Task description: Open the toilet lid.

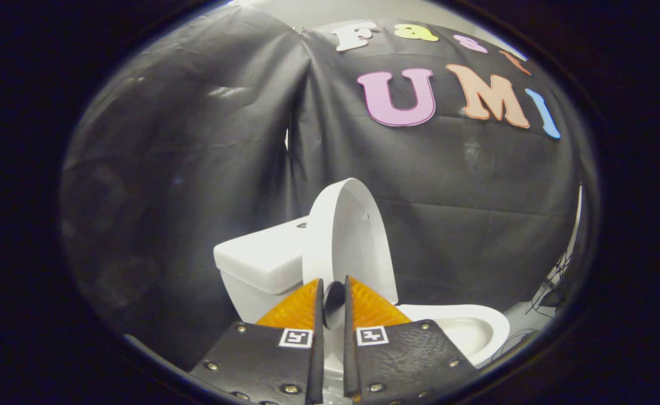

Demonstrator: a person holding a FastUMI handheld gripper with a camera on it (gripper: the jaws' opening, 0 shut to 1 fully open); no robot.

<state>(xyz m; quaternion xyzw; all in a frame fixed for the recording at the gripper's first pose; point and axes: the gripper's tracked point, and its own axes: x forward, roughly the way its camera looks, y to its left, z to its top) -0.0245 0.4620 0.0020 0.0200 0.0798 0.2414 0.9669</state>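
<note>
Fingers: the gripper [333, 292] has its two fingers [301, 308] drawn nearly together, a narrow slot left between them; a small dark rounded part sits in that slot, and whether both fingers press on anything cannot be told.
Toilet lid [348, 236]: white, raised close to upright, just ahead of the fingertips and rising above them, its lower edge hidden behind them.
Contact: whether the fingers touch the lid is unclear; they sit right at its base.
Handling: the lid looks like thin, stiff, glossy plastic, probably light and slick, turning on a hinge at the back, so it should swing rather than lift free.
Where to hold: likely the free rim, pinched across its thin edge or pushed from the underside.
Tank [262, 264]: white, behind and to the left of the lid; the lid leans toward it.
Bowl [476, 332]: open rim showing to the right of the fingers.
Pose: the gripper is held low, pointing forward and slightly up at the lid's base.
Progress: the lid appears essentially open.
</note>
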